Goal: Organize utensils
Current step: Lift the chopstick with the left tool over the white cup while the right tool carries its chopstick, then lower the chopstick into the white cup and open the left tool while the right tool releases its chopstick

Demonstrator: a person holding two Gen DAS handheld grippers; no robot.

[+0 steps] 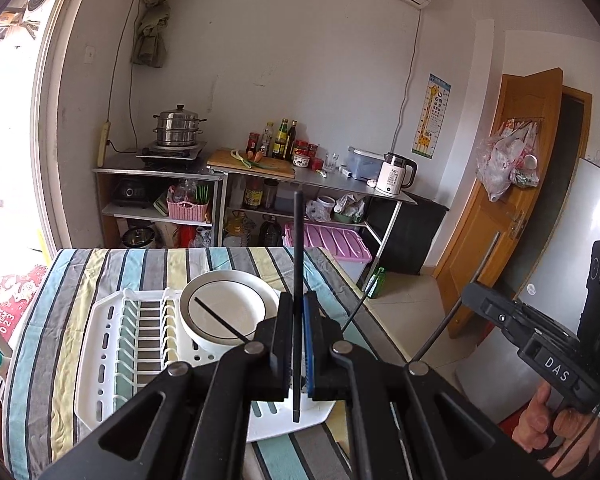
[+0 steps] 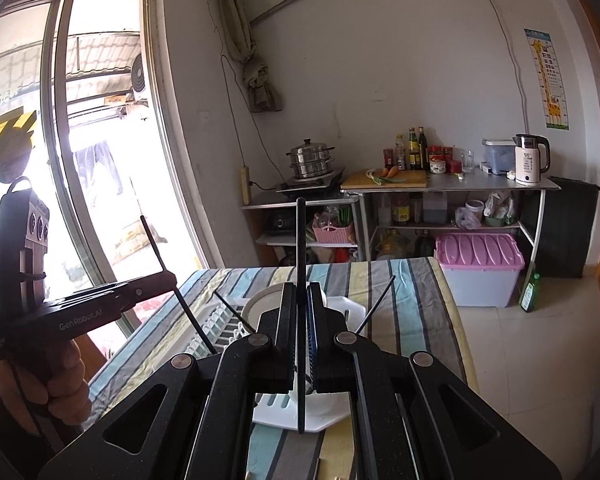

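Left gripper [image 1: 298, 344]: I see its jaws clenched on a black chopstick [image 1: 297, 300], lifted over the near end of the white dish rack [image 1: 100, 340].
Left chopstick axis: nearly upright, one tip pointing up toward the far shelves, the other poking out below the pads.
Right gripper [image 2: 302, 344]: pinched tight on a second black chopstick [image 2: 301, 280], also above the rack.
Right chopstick axis: close to vertical, top end toward the far wall.
Rack: lying on the striped tablecloth [image 1: 52, 320], with a white bowl [image 1: 228, 312] resting in it.
Hands: I can see each hand [image 2: 56, 380] gripping its handle.
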